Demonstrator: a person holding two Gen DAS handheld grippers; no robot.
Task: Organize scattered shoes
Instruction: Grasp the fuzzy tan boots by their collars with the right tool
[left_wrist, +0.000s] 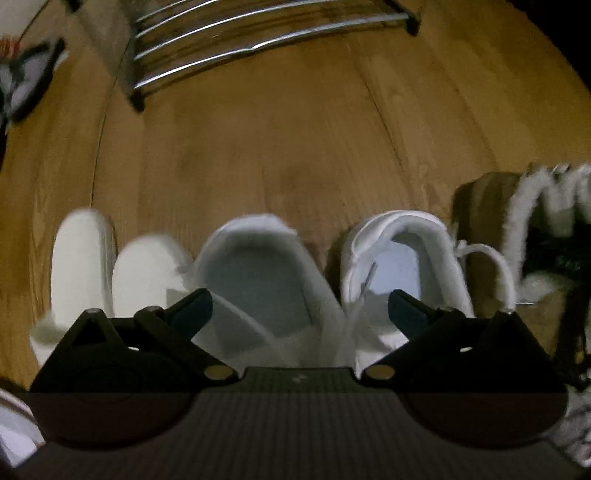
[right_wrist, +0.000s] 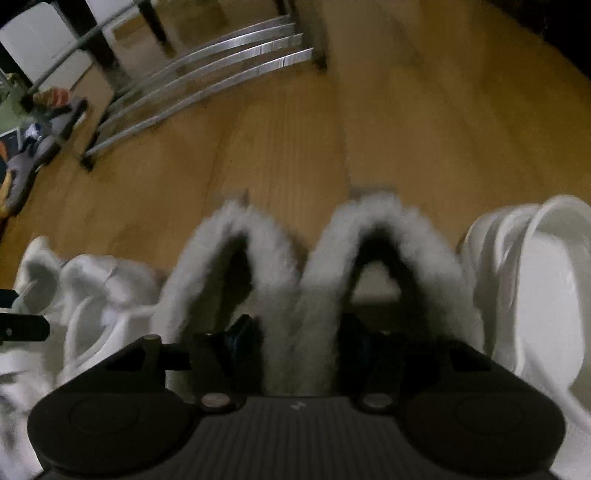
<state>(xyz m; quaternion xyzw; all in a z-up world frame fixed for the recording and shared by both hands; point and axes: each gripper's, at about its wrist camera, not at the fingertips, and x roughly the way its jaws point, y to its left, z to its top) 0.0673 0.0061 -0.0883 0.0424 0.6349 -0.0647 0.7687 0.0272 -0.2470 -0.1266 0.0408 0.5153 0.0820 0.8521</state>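
Two furry boots stand side by side on the floor, and the right tongs pinch their touching fuzzy edges. The left tongs are wide open over two white shoes. The metal shoe rack has nothing on its bars.

Bare floor lies open between the row of shoes and the rack — the shoes stand packed side by side, leaving no gaps.

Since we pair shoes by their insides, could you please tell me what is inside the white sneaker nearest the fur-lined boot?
Inside the white sneaker only a pale bare insole shows; its toe end is hidden under the tongue.
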